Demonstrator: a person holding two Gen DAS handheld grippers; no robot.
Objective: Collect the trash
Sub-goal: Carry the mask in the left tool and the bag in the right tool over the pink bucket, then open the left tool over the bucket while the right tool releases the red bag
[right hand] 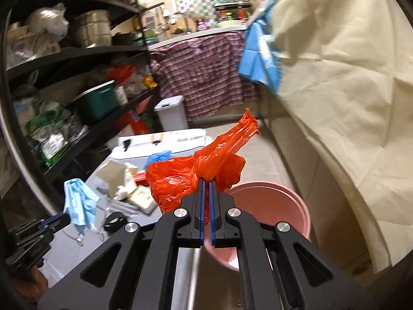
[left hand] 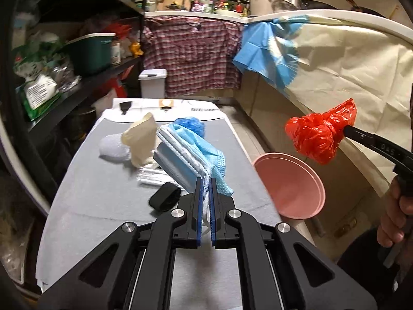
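My left gripper (left hand: 205, 180) is shut on a bundle of blue face masks (left hand: 191, 152) and holds it above the grey table (left hand: 103, 206). The masks also show in the right wrist view (right hand: 80, 199), hanging from the left gripper (right hand: 65, 215). My right gripper (right hand: 207, 183) is shut on a crumpled red plastic bag (right hand: 185, 178) and holds it above the rim of a pink bucket (right hand: 273, 206). In the left wrist view the red bag (left hand: 320, 137) hangs off the right gripper (left hand: 346, 129), up and right of the pink bucket (left hand: 291, 183).
On the table lie a cream glove (left hand: 139, 139), a white cap (left hand: 113, 148), a blue crumpled item (left hand: 189, 125), clear wrappers (left hand: 152, 175) and a black object (left hand: 165, 200). Black shelves (left hand: 77, 85) stand left, a white bin (left hand: 152, 82) behind, a cloth-draped counter (left hand: 348, 64) right.
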